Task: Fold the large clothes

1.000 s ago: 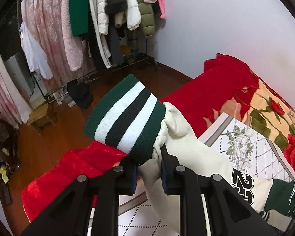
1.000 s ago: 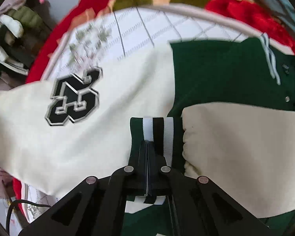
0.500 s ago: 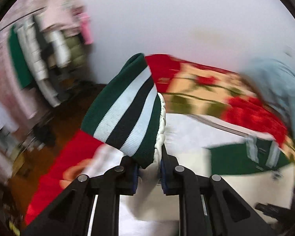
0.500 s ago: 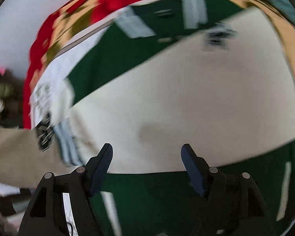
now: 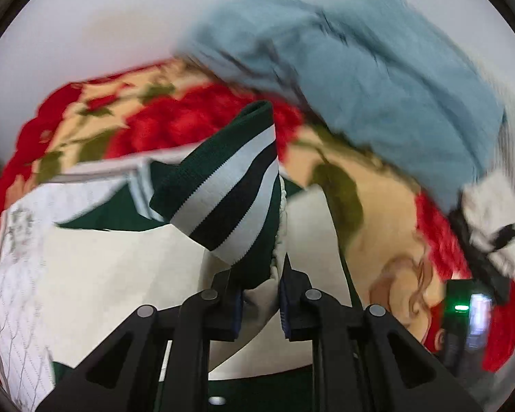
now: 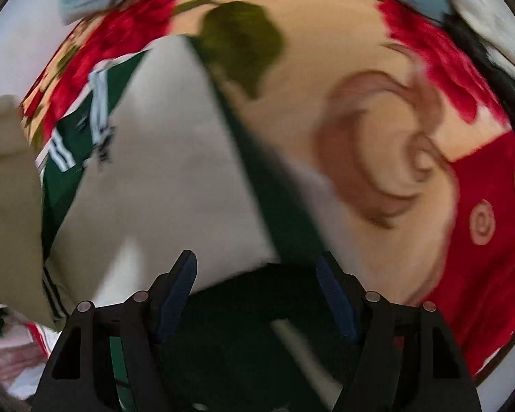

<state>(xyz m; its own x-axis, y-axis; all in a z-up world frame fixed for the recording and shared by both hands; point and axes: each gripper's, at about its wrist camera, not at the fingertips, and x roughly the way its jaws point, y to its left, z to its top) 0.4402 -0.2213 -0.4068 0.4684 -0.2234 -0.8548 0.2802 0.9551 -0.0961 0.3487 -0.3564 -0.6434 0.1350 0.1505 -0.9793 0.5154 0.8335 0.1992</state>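
Note:
A cream and dark green varsity jacket (image 5: 99, 213) lies spread on the bed. My left gripper (image 5: 259, 292) holds its sleeve by the green, white and black striped cuff (image 5: 230, 185), which stands up above the fingers. The jaws are opening slightly, but the pads still pinch the cream sleeve fabric below the cuff. In the right wrist view, my right gripper (image 6: 257, 267) points down over the jacket's cream sleeve (image 6: 161, 158) and dark green body (image 6: 72, 144). Its jaws are wide open with nothing between them. Both views are blurred by motion.
A red and cream floral blanket (image 6: 395, 68) covers the bed. A white quilted sheet (image 5: 20, 274) lies under the jacket. A light blue garment (image 5: 377, 68) is piled at the far side against the white wall. A dark device with a green light (image 5: 463, 309) shows at right.
My left gripper swung the striped cuff from the bed's edge across over the jacket. My right gripper let go of the other cuff, opened wide and moved across the jacket.

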